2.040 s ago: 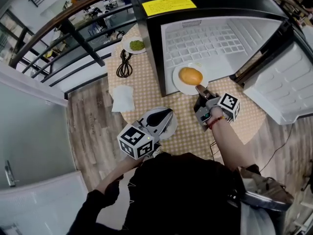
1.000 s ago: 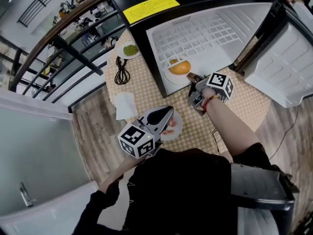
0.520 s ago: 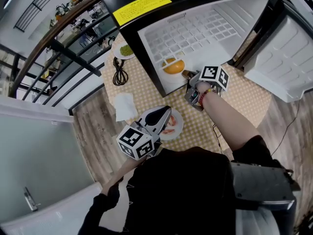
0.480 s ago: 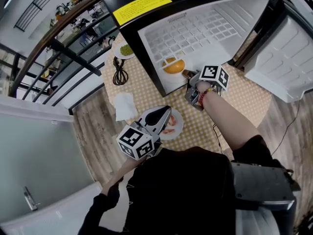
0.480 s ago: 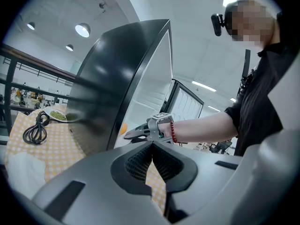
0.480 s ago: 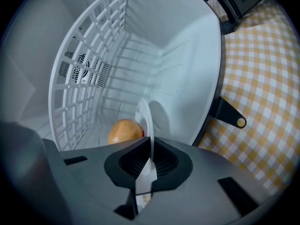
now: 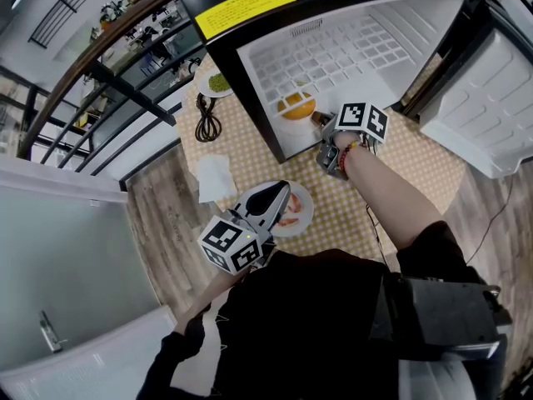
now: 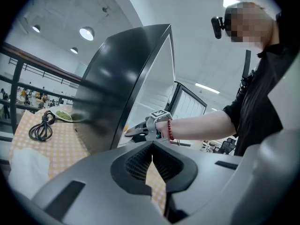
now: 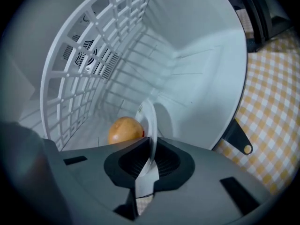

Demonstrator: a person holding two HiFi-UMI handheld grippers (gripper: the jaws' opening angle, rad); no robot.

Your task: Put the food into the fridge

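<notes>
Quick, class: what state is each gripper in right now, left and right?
Left gripper: closed, nothing held.
Right gripper: closed on the rim of the white plate that carries the round orange food.

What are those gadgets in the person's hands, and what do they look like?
Two matching handheld tools: the left gripper and right gripper are grey plastic with black ribbed pads. Each carries a cube of black-and-white square markers. The person wears a black top and a red bead bracelet on the right wrist.

Orange bun, white plate, yellow-checked tablecloth
</notes>
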